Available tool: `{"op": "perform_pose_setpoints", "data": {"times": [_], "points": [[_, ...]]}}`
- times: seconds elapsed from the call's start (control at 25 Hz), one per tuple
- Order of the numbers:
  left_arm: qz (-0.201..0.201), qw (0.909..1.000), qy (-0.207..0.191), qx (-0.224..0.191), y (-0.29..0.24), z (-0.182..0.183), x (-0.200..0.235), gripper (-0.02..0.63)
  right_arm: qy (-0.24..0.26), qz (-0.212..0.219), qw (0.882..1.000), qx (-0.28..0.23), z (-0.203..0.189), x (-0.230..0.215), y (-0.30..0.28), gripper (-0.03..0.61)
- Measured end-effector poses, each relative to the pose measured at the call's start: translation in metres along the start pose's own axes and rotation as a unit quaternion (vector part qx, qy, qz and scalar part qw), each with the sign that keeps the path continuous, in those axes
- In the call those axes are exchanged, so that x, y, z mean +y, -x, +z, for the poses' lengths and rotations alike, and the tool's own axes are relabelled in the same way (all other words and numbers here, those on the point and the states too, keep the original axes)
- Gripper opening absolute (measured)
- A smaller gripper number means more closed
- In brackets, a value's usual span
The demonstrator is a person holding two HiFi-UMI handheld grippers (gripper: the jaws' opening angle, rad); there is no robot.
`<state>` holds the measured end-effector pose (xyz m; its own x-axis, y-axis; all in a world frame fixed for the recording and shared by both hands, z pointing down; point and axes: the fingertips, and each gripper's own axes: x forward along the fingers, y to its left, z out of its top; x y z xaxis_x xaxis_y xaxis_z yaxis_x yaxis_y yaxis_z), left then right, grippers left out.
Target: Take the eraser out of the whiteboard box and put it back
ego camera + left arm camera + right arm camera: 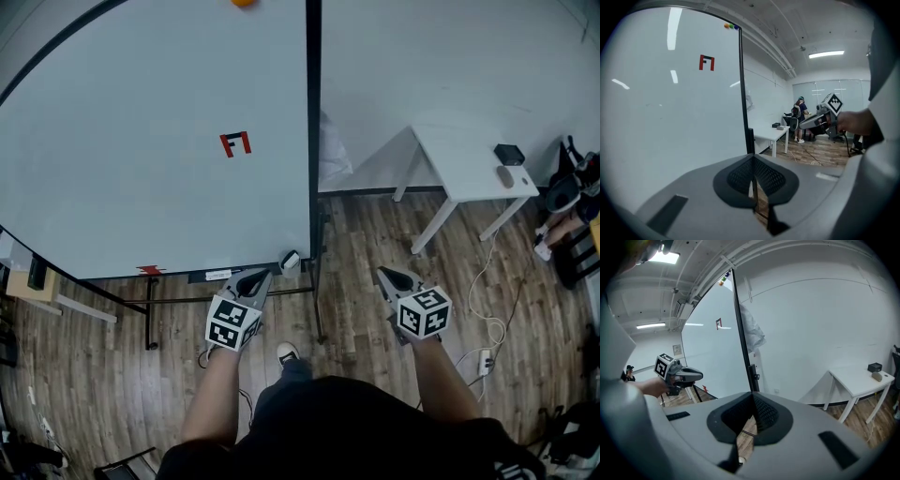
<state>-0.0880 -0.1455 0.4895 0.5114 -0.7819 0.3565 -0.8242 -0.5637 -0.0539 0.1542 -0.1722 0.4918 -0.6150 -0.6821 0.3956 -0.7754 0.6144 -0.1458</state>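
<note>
Wood-plank floor (375, 234) runs under you, and a large whiteboard (141, 141) on a wheeled stand fills the upper left of the head view. A small red mark (235, 143) sits near the board's middle, and white wall lies past its right edge. At the upper right of that view stands a white worktop (469, 169) carrying a small black box (509, 154) and a grey lump (505, 176) just beside it. A white cable and power strip (485, 361) lie on the floor at the lower right.

Your left gripper (253, 278) points at the board's bottom edge, low and centre in the head view. Its jaws are pressed together with nothing between them. Your right gripper (387, 276) is held well apart from it to the right, over bare floor. Its jaws also meet at the tips and are empty.

The whiteboard box (290, 261) hangs at the board's lower right corner, against the dark frame post. It is just up and right of your left gripper's tips but not touching them. No view shows clearly whether the eraser is inside it. Your shoe (288, 353) shows on the floor below, between the two grippers. In the left gripper view, people (799, 117) stand far back in the room beyond the worktop.
</note>
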Motion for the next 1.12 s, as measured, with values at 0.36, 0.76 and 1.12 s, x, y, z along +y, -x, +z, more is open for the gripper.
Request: {"op": "perform_pose_setpoints", "data": {"times": [0.36, 0.76, 1.12], "points": [[-0.015, 0.9998, 0.006, 0.012, -0.027, -0.015, 0.024, 0.011, -0.011, -0.001, 1.0, 0.012, -0.005, -0.004, -0.032, -0.005], [-0.037, 0.9987, 0.016, 0.03, -0.062, -0.037, 0.042, 0.011, -0.019, 0.001, 0.999, 0.032, -0.013, -0.011, -0.067, -0.005], [-0.052, 0.9971, 0.024, 0.051, -0.09, -0.053, 0.049, 0.012, -0.027, 0.001, 0.999, 0.045, -0.018, -0.019, -0.087, -0.005]]}}
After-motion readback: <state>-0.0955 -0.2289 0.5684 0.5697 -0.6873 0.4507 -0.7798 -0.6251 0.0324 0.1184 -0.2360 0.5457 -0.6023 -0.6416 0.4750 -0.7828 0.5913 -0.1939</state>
